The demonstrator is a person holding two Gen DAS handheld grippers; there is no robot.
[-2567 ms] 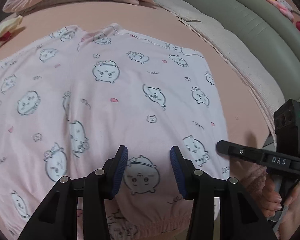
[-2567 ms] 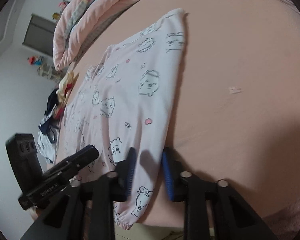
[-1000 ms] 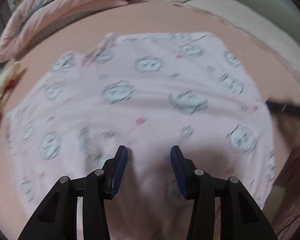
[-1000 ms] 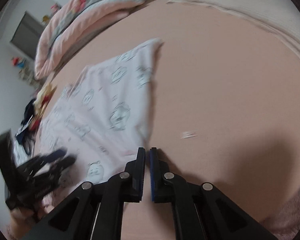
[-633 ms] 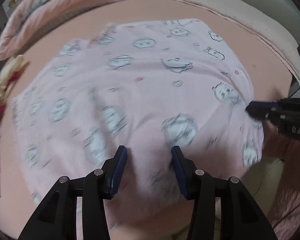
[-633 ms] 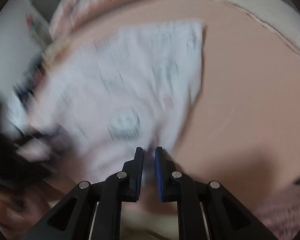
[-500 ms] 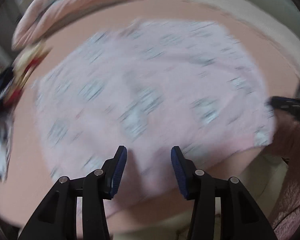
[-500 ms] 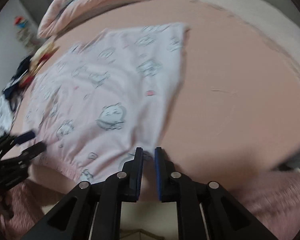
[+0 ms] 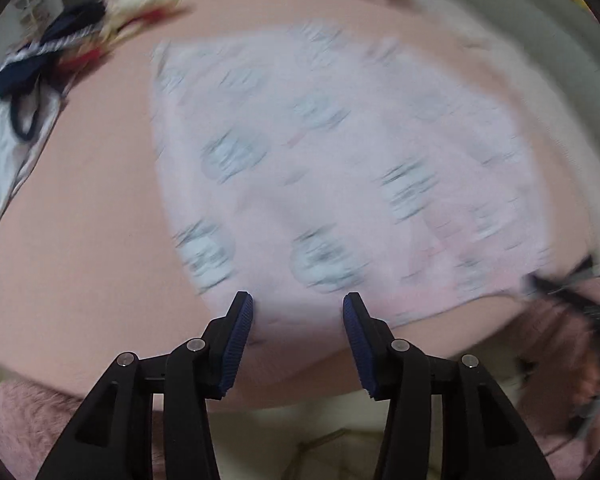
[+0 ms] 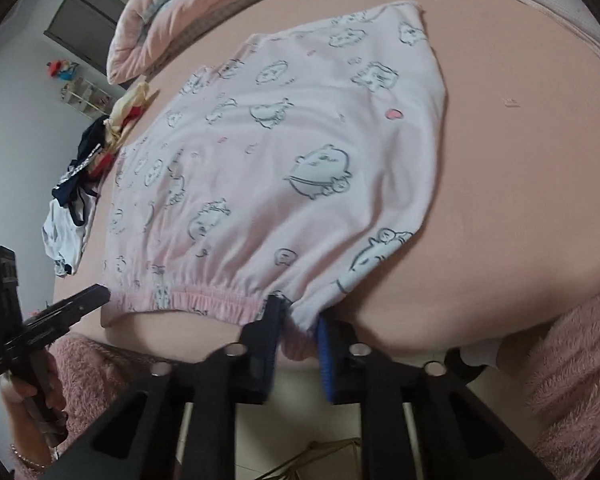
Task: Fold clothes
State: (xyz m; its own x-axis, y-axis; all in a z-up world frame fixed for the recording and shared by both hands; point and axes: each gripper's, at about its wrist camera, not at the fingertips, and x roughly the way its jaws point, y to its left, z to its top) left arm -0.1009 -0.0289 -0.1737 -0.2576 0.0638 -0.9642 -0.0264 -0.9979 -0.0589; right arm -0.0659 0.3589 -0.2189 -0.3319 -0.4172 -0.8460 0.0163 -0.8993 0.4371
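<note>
A pale pink garment printed with cartoon animals lies flat on the pink bed sheet, its gathered waistband along the near bed edge. My right gripper is shut on the waistband's right corner, with bunched pink fabric between the pads. The left wrist view is blurred by motion. There my left gripper hangs over the garment's near left corner with its jaws opening; fabric lies below the gap, not pinched. In the right wrist view the left gripper sits just off the waistband's left end.
A heap of dark, white and yellow clothes lies at the bed's left side. A folded pink quilt is at the back. Fuzzy pink sleeves and the floor sit below the bed edge. A grey-green cushion runs along the right.
My right gripper, shut and empty over the bare sheet a second ago, now grips the waistband's right corner. My left gripper has swept left from the garment's middle to its near left corner.
</note>
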